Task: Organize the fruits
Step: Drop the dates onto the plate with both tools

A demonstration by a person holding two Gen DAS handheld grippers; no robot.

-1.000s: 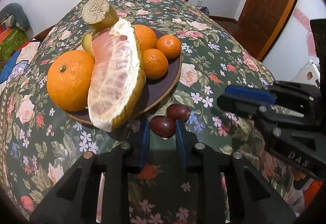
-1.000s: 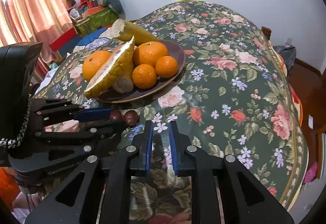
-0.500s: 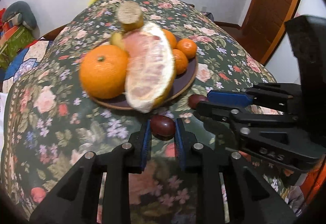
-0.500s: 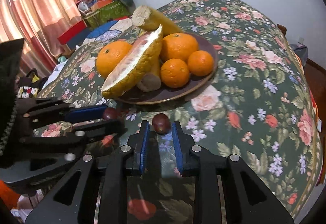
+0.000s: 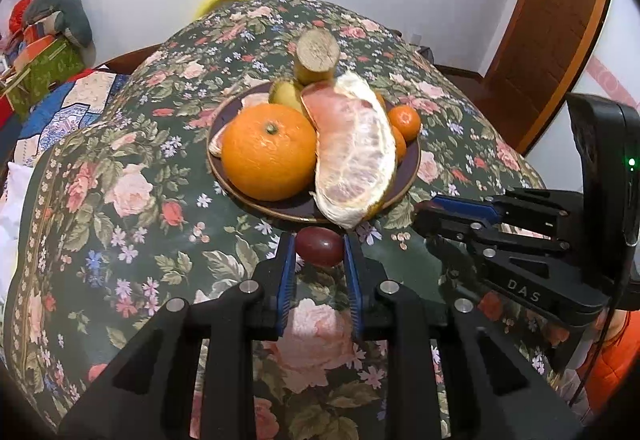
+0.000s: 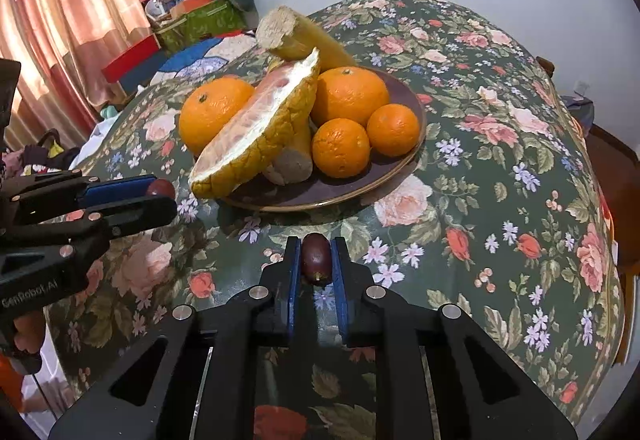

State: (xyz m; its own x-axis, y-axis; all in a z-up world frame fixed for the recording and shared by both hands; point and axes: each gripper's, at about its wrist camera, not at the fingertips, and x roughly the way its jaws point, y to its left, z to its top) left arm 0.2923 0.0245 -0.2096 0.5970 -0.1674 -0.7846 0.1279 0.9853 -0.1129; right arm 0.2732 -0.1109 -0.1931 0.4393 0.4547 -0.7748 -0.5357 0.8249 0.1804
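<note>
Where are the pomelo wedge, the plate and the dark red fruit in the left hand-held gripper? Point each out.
pomelo wedge (image 5: pixel 354 156): left wrist view, on its pink cut flesh.
plate (image 6: pixel 394 170): right wrist view, on its bare front-right rim.
dark red fruit (image 5: pixel 319 246): left wrist view, on its glossy skin, mid-fruit.
</note>
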